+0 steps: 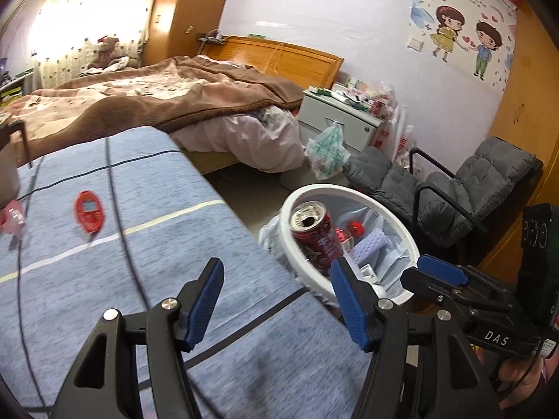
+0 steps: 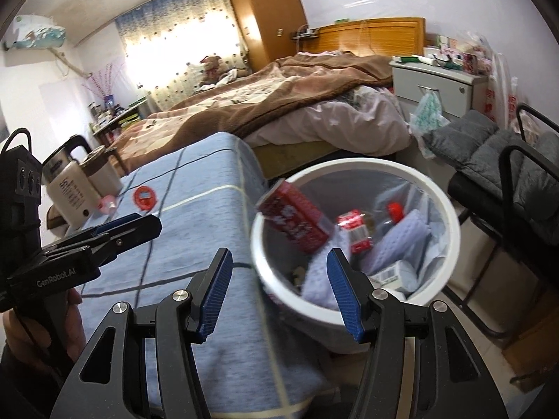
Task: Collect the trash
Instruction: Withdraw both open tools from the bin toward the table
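Observation:
A red drink can point(image 1: 316, 234) is in the air at the mouth of a white trash bin point(image 1: 391, 220), tilted and motion-blurred; it also shows in the right wrist view point(image 2: 297, 216) above the bin's rim point(image 2: 447, 202). The lined bin holds a red-capped bottle point(image 2: 393, 211), a small red carton point(image 2: 356, 230) and white packets. My left gripper point(image 1: 276, 300) is open and empty over the table's blue cloth point(image 1: 104, 279). My right gripper point(image 2: 279, 289) is open and empty at the bin's near rim.
A red round gadget point(image 1: 89, 211) and pink wrapper point(image 1: 12, 218) lie on the cloth. A kettle point(image 2: 71, 185) stands at the table's far end. A grey folding chair point(image 1: 454, 192), a bedside cabinet point(image 1: 346, 118) and the bed point(image 1: 157, 101) lie beyond.

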